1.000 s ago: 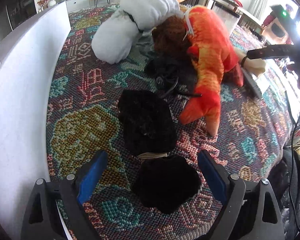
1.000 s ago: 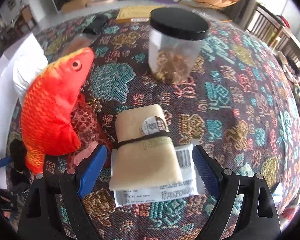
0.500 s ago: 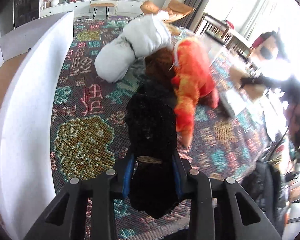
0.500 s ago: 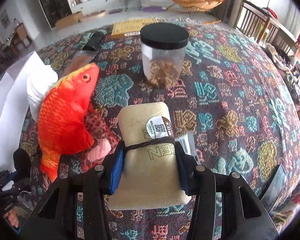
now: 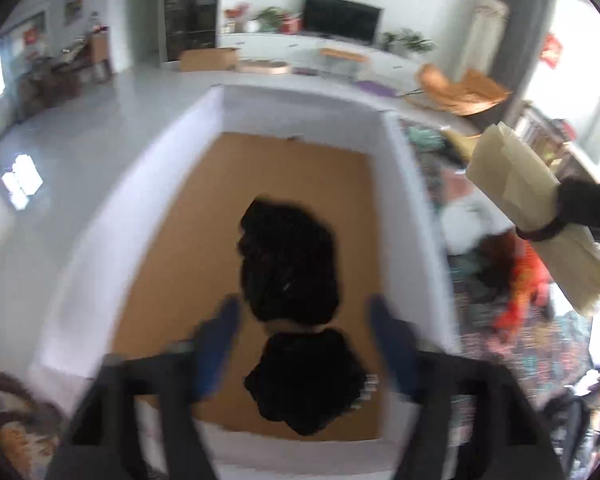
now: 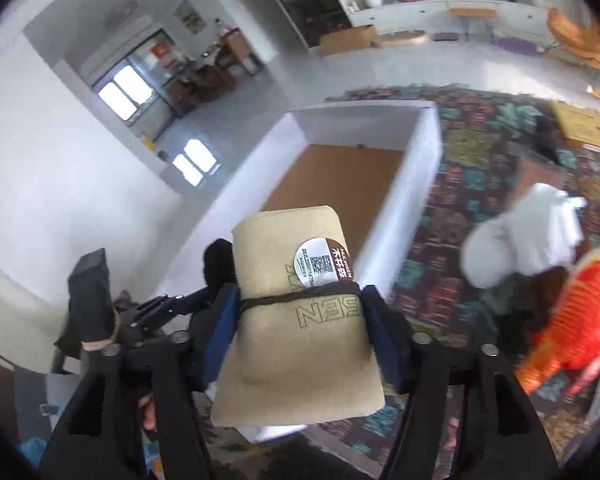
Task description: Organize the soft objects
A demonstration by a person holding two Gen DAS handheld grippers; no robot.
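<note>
My left gripper point(image 5: 302, 324) is open over the white box point(image 5: 412, 200) with a brown floor. The black fuzzy bundle point(image 5: 290, 264) lies in the box between and beyond the spread blue fingers, free of them. My right gripper point(image 6: 298, 324) is shut on a beige rolled cloth point(image 6: 300, 312) tied with a dark cord, held in the air near the box's point(image 6: 428, 152) near wall. The cloth point(image 5: 536, 216) also shows at the right of the left wrist view. An orange fish plush point(image 6: 580, 320) and a white plush point(image 6: 524, 248) lie on the patterned cloth.
The patterned tablecloth point(image 6: 480, 152) covers the table right of the box. A yellow flat box point(image 6: 580, 128) lies at the far right. The room floor and furniture lie beyond the box.
My left gripper carried the black bundle over the box and opened, and the bundle now lies in the box. My right gripper lifted the beige cloth and swung left toward the box.
</note>
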